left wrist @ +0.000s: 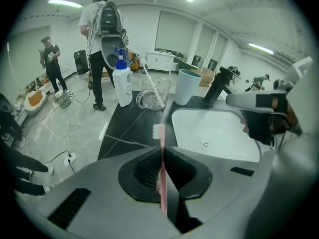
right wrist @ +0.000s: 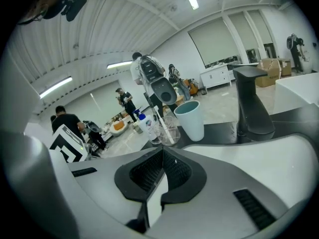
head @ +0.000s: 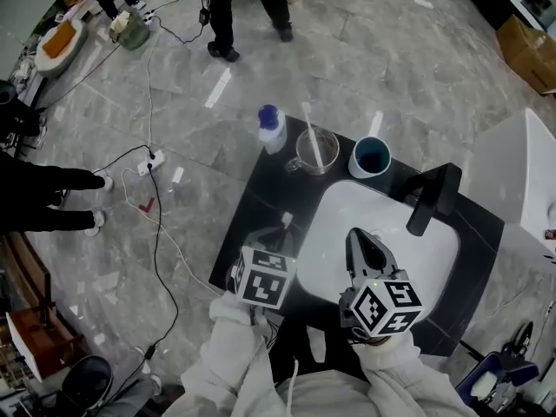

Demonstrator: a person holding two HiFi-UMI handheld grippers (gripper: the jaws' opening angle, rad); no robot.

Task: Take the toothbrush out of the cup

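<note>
Toothbrush (left wrist: 159,132) clamped between fingers of the left gripper (left wrist: 162,147) over black counter (head: 252,207) beside white sink (head: 395,233); right gripper (right wrist: 163,148) fingers together.

I'm seeing a pink toothbrush (left wrist: 158,132) between the grey jaws of the left gripper (left wrist: 162,151). At the upper middle of the head view I'm picking out a white bottle (head: 272,133) with a blue cap, a clear cup (head: 317,150) and a pale blue cup (head: 370,156). The counter (head: 261,194) is showing black, the sink (head: 382,233) white and the floor (head: 365,50) grey-veined. The marker cubes (head: 263,276) are showing black-and-white squares.
</note>
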